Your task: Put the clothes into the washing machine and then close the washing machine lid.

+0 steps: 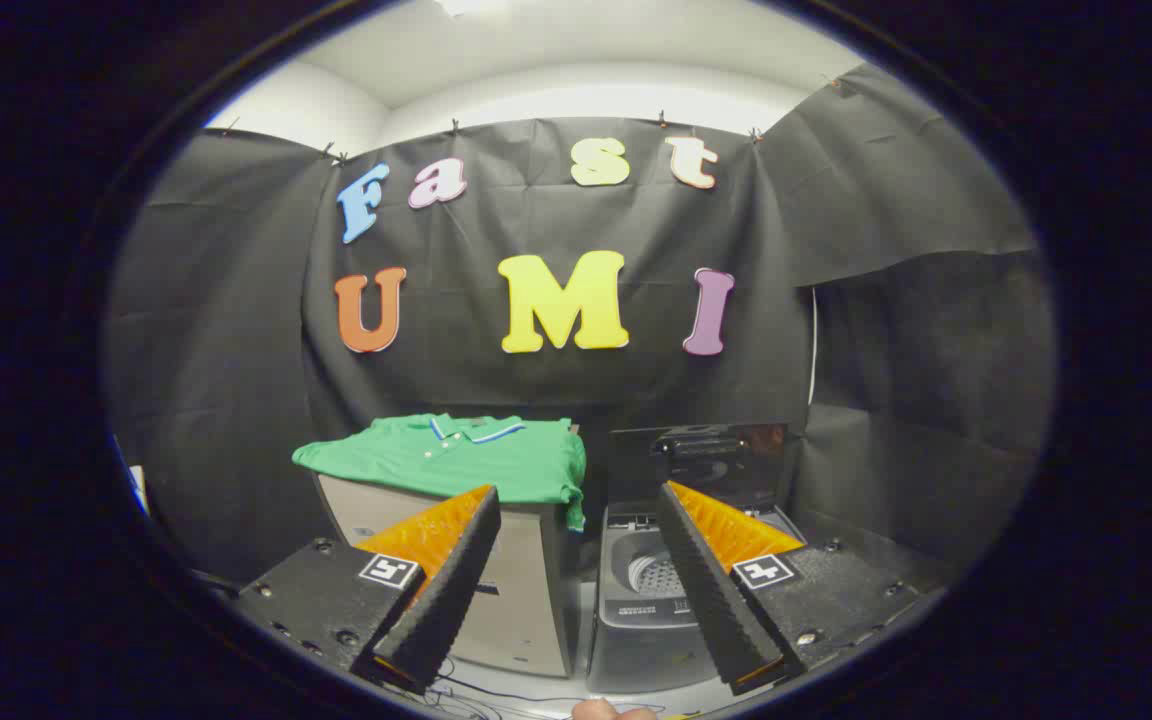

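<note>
The gripper point(576, 530) has its fingers spread wide with nothing between them, well short of the work. Beyond the left finger a green shirt point(456, 458) lies folded flat on a pale box point(526, 590), one sleeve hanging over the box's near corner. Beyond the right finger sits the washer point(641, 585), its lid point(701, 455) raised and the drum visible inside. The shirt looks light, soft and limp, so it will likely sag and unfold when lifted; pinching a bunched fold near the overhanging edge seems the surest hold, gathering several layers at once
</note>
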`<state>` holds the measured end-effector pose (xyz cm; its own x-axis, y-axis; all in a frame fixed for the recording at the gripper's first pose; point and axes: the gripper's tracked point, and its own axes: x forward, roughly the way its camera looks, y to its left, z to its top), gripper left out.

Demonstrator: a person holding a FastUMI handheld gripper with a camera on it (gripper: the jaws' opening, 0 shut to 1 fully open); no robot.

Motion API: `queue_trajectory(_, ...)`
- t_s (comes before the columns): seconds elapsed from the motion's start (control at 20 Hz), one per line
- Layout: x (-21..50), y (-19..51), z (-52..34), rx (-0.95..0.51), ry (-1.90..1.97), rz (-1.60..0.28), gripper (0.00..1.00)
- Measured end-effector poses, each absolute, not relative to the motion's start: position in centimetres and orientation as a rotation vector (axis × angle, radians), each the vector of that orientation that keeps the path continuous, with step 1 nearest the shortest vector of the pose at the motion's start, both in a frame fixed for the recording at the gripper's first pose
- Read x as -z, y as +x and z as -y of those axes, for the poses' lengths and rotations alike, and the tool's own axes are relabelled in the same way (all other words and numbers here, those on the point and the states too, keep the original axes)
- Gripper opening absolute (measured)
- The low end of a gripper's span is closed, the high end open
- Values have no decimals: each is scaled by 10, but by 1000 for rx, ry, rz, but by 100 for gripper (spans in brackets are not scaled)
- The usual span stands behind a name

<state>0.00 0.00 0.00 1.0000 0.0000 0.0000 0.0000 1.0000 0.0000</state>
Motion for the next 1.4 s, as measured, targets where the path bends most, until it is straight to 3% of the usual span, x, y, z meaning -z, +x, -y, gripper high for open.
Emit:
queue_trajectory(0.8, -12, 3, -15, -16, -26, -12, 99)
queue_trajectory(1.4, -78, 46, -124, -113, 22, -23, 99)
